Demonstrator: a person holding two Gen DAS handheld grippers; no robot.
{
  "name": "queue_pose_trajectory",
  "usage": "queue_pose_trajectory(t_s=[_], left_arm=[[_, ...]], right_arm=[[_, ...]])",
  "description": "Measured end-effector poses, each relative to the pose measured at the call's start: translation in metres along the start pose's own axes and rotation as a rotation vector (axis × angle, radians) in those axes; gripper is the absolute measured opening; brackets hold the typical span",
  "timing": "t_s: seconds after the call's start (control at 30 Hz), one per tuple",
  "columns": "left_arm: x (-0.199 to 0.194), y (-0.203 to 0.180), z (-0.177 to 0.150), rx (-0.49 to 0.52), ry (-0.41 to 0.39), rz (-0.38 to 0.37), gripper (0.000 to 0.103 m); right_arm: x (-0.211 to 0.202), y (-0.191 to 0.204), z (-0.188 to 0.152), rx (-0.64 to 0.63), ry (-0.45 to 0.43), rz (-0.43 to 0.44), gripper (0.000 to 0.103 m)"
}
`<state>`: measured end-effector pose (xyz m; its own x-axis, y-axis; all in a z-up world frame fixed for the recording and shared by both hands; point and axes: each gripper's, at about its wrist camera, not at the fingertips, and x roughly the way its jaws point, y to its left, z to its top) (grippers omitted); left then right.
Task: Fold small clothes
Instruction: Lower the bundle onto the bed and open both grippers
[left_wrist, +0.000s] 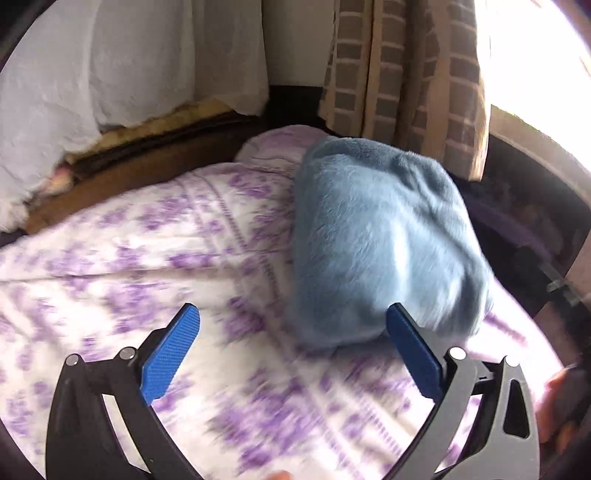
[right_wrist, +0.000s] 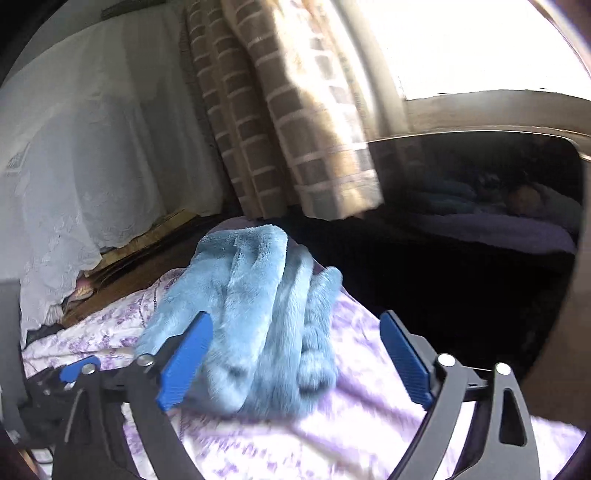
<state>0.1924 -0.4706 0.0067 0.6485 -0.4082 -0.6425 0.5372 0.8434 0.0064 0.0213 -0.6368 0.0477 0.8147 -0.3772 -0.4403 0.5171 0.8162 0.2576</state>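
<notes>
- The bed (left_wrist: 122, 258) is filling the lower half of both my views, its white cover printed with purple flowers and blurred in places.
- A checked brown curtain (left_wrist: 402, 74) is hanging behind the bed, beside a window (right_wrist: 461, 44) that is glaring white.
- A white lace cloth (right_wrist: 85, 155) is draping down at the far left, over something I cannot make out.
- The blue garment (left_wrist: 384, 236) is lying on the cover as a thick fluffy bundle, folded over on itself, toward the bed's right edge and near the curtain.
- My left gripper (left_wrist: 291, 350) is hovering over the cover with its jaws spread wide; nothing is lying between them, and the garment is sitting just past the right fingertip.
- My right gripper (right_wrist: 295, 354) is standing wide open too, gripping nothing; the near end of the garment is reaching in between its blue pads (right_wrist: 184, 362), whether the left pad is touching the fluff I cannot tell, and the right pad is standing clear of it.
</notes>
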Motion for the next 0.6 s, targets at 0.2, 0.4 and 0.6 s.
queue_pose_trajectory(t_s=[0.2,0.4,0.6], left_arm=[[-0.029,0.008,-0.003,0.045,-0.027,0.036,0.098],[-0.048,0.016,-0.001,0.037,-0.065,0.017,0.098],[-0.047,0.019,0.001,0.015,-0.058,0.005,0.098]], right_arm=[[-0.021,0.017,-0.008,0.094,0.082,-0.132,0.098],[-0.038,0.033,-0.03,0.011,-0.08,-0.151,0.098],[-0.026,0.013,-0.031,0.059,-0.028,-0.116,0.098]])
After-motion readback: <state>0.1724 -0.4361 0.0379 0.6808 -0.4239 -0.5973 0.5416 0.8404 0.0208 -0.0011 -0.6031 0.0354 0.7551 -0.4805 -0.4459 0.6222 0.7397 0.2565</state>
